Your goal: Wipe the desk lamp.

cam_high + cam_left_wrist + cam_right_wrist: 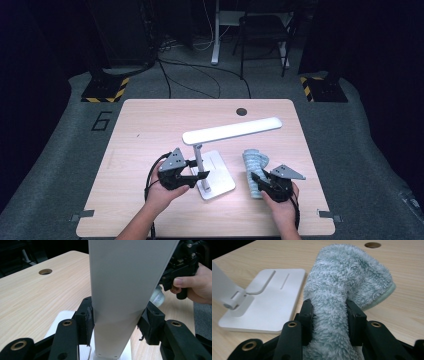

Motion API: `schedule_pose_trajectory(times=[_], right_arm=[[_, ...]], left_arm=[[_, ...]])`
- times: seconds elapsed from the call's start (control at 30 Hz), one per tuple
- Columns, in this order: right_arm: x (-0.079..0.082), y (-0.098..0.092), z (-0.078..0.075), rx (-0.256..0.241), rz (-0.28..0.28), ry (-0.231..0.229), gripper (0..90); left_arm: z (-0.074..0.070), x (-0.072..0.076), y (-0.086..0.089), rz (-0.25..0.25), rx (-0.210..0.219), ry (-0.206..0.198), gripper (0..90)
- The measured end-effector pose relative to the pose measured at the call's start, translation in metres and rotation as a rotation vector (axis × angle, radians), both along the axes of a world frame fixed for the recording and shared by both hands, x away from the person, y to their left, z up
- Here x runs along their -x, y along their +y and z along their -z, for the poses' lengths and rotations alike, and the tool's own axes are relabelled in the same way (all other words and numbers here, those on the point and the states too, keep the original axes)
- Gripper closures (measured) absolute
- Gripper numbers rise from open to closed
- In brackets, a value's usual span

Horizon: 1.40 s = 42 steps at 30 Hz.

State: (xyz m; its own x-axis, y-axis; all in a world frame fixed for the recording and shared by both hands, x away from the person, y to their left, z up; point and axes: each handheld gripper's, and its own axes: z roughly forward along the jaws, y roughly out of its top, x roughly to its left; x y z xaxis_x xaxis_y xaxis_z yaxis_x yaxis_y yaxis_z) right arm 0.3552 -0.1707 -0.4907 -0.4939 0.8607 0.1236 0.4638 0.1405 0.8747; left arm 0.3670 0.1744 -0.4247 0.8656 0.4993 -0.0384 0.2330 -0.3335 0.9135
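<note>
A white desk lamp stands mid-table on a flat square base, its long head reaching right. My left gripper is shut on the lamp's upright post, with both pads pressed against its sides. A fluffy pale blue-green cloth lies rolled to the right of the base. My right gripper is shut on the cloth, squeezing its near end between the jaws. In the left gripper view the right gripper and the hand holding it appear at the upper right.
The light wooden table has a round cable hole near its far edge. Beyond the table are a dark floor, cables, a chair and stands with yellow-black striped feet.
</note>
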Motion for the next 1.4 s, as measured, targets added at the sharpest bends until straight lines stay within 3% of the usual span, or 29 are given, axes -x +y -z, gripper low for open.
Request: schedule_pose_trajectory(times=[0.1,0.2,0.3,0.43,0.57,0.67,0.8,1.0,1.23,1.4], right_arm=[[-0.001,-0.008,0.001,0.015,0.049,0.015,63.5],[-0.002,-0.015,0.005,-0.002,0.058,0.032,63.4],[-0.005,-0.016,0.008,0.045,0.083,0.044,63.3],[-0.007,-0.024,0.012,0.006,0.097,0.076,63.2],[-0.011,-0.025,0.018,0.033,0.133,0.124,61.5],[-0.014,-0.025,0.022,0.067,0.157,0.135,59.6],[-0.015,-0.026,0.024,0.071,0.166,0.143,54.9],[-0.014,-0.024,0.022,0.09,0.193,0.128,44.4],[-0.003,-0.021,0.009,0.079,0.206,0.036,39.0],[0.005,-0.011,0.001,0.09,0.16,-0.026,38.1]], left_arm=[[0.0,0.0,0.0,0.0,-0.001,0.001,51.4],[-0.001,0.0,0.001,0.009,-0.002,0.008,51.3],[0.0,0.001,-0.001,-0.001,0.007,0.008,51.3],[-0.001,0.002,0.0,0.008,-0.004,0.003,51.1],[-0.001,0.003,0.0,0.019,0.004,0.018,50.1],[-0.002,0.003,0.0,0.023,-0.004,0.01,49.4],[-0.001,0.004,0.0,0.028,0.005,0.018,48.2],[-0.001,0.004,0.001,0.04,0.008,0.033,46.4],[-0.002,0.003,0.001,0.038,0.012,0.033,44.9],[-0.002,0.002,0.001,0.044,0.003,0.028,43.6]])
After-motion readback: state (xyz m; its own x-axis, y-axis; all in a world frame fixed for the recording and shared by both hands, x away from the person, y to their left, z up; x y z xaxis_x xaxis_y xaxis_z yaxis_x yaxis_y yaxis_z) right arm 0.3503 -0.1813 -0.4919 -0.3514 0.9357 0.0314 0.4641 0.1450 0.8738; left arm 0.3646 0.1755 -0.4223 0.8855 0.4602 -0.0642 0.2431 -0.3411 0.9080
